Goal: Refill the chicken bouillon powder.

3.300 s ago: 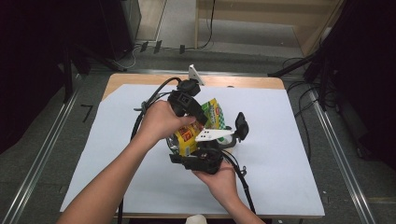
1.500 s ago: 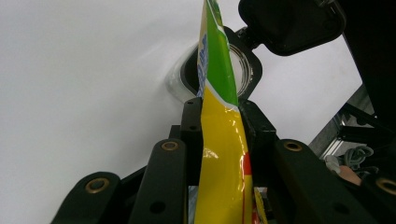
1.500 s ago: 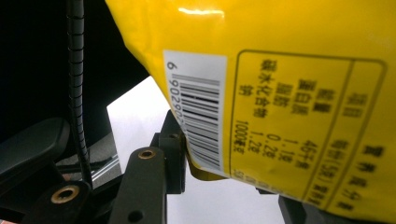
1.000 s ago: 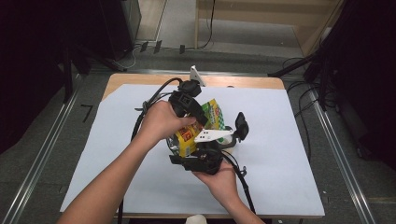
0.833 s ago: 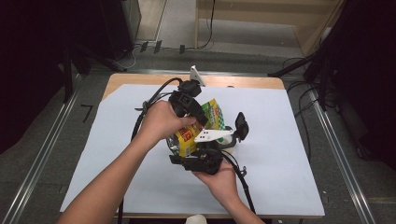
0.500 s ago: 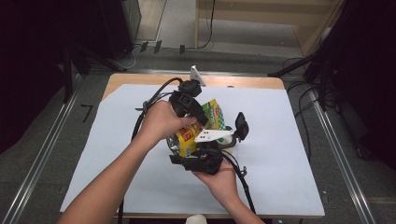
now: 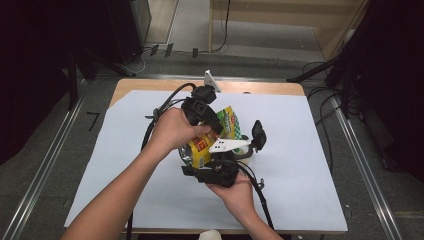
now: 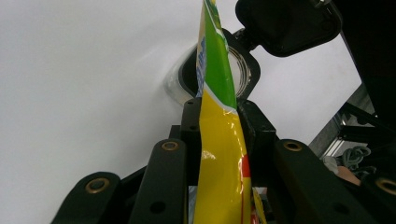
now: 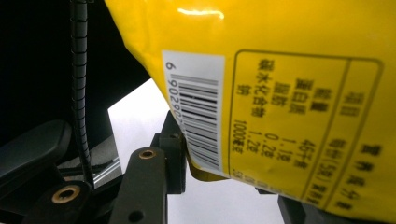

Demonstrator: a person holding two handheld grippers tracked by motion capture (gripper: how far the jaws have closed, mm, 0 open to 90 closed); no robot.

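Observation:
A yellow and green snack bag is held up over the white sheet between both hands. My left gripper reaches it from the upper left; in the left gripper view the left gripper has its jaws pinched on the bag, seen edge-on. My right gripper comes from below. In the right gripper view the right gripper has its jaws pressed against the lower edge of the bag, whose back shows a barcode and a printed table. A clear round container with a hinged black lid stands just right of the bag.
A white sheet covers most of the wooden table. Black cables trail from the grippers across the sheet. Metal rails run along both sides of the table, with dark equipment beyond.

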